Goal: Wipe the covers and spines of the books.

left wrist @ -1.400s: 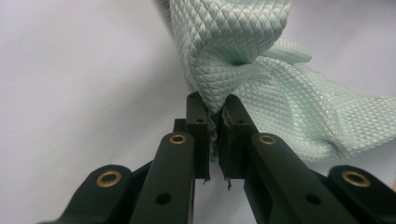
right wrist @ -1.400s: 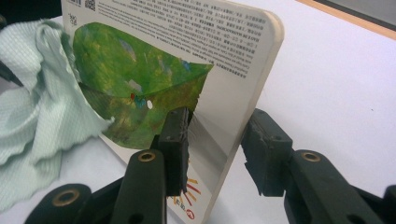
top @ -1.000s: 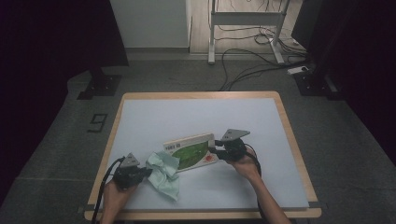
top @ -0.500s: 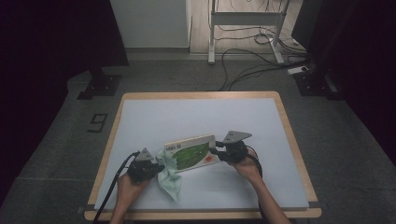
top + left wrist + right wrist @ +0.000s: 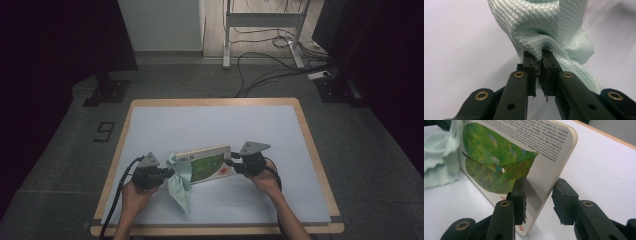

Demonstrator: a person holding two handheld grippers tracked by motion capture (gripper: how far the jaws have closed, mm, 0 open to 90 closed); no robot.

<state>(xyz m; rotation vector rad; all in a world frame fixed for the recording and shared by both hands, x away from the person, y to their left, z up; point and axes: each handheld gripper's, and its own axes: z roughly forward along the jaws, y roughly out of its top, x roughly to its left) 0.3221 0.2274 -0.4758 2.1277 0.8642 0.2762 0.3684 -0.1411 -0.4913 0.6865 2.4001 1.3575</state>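
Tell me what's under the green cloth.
The cloth, pinched in the left gripper, drapes over the book's left end and hangs onto the white table. Whatever lies beneath its folds is covered.

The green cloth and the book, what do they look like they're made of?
The cloth looks like soft pale-green microfibre, matte: fine diamond weave, gathers in folds. The book looks like thick rigid board with a smooth printed face: stiff rounded corner, solid pale edge, holds flat while tilted.

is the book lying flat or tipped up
Tipped up: the book stands on its lower edge, leaning, between the right claw's jaws; the table shows behind it.
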